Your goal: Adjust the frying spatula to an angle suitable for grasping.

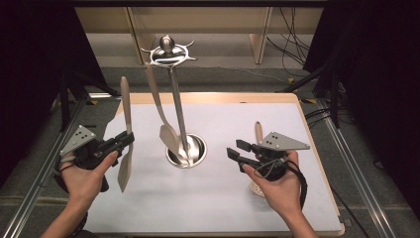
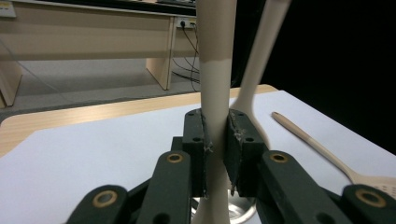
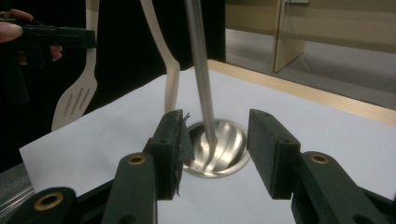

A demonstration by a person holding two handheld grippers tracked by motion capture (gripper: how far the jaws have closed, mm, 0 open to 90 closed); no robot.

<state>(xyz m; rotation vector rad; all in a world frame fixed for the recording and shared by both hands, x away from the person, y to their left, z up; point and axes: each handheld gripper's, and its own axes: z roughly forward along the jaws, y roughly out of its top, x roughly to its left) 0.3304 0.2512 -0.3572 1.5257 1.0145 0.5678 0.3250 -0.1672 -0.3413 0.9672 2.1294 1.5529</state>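
- The left hand-held gripper (image 1: 130, 140) is seen at the left of the high view, clamped on the handle of a slotted spatula (image 1: 125, 163).
- In the left gripper view, the pale handle (image 2: 215, 93) is pressed between both black pads (image 2: 198, 135), standing upright between them.
- The spatula is held clear of the tabletop (image 1: 223, 198), roughly vertical, with its slotted blade pointing down and its handle end up; in the right gripper view its blade (image 3: 74, 100) is seen hanging beside the white surface.
- The right hand-held gripper (image 1: 236, 150) is held at the right of the high view with its jaws wide apart and nothing between them.
- In the right gripper view, the open jaws are aimed toward the round metal base (image 3: 219, 149) of a utensil stand (image 1: 173, 54).
- The stand rises from the middle of the tabletop as a thin metal pole (image 1: 178, 109) topped by a ring of hooks.
- A second pale utensil (image 1: 161, 111) is seen hanging from the stand, just beside the pole, with its blade near the base.
- A wooden slotted spoon (image 2: 322, 149) lies on the tabletop near the right hand, partly hidden by that hand in the high view; its handle tip (image 1: 257, 126) shows above the gripper.
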